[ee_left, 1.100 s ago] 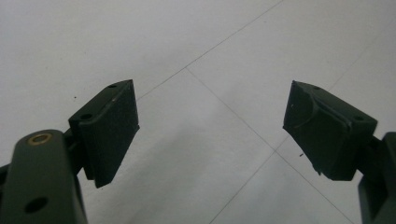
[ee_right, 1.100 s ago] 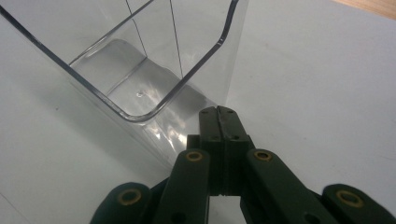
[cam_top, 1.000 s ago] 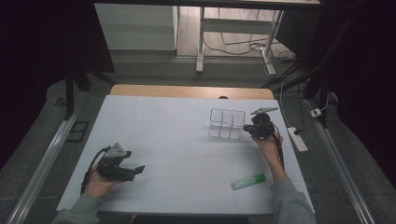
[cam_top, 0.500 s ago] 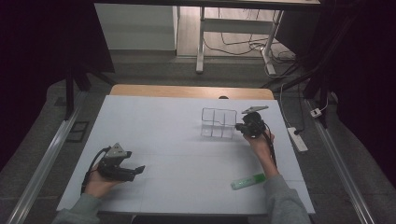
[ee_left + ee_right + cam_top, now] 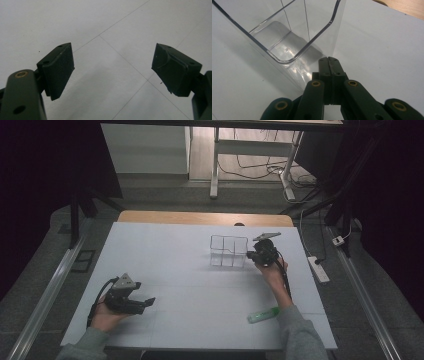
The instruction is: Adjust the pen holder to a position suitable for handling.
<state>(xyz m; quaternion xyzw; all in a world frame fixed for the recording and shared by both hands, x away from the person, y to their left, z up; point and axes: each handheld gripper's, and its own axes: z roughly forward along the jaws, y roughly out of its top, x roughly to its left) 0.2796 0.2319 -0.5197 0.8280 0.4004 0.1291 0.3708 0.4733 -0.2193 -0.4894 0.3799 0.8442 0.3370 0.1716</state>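
Nearest the camera in the high view, two grey sleeves cut off by the bottom edge. Left tongs (image 5: 145, 303) low on the white tabletop (image 5: 165, 265), small and dark there, jaws hard to read from above. Clear enough in the left gripper view: left tongs (image 5: 112, 70) spread wide, nothing between the matte black ribbed pads, just white sheet crossed by thin seam lines.

A little further in on the right, a flat green object (image 5: 263, 315) lying just beside the right forearm, too small to name.

Beyond that, right tongs (image 5: 252, 256) hard up against the right-hand side of the clear plastic organizer (image 5: 229, 251), which stands upright on the tabletop, right of centre; from overhead a mere wire-thin outline with dividers. Grey three-cornered plate hiding much of the hand. Right gripper view much sharper: right tongs (image 5: 329, 61) pressed fully together, pads meeting, tip at the box's rounded lower corner, nothing visibly caught between them; whether tip actually touches the wall, cannot tell. Clear plastic organizer (image 5: 287, 47) glossy, thick-rimmed, round-cornered, its left end cropped.

Far back, a strip of bare wood (image 5: 200, 217), then dark floor with cables and a power strip (image 5: 318, 269).
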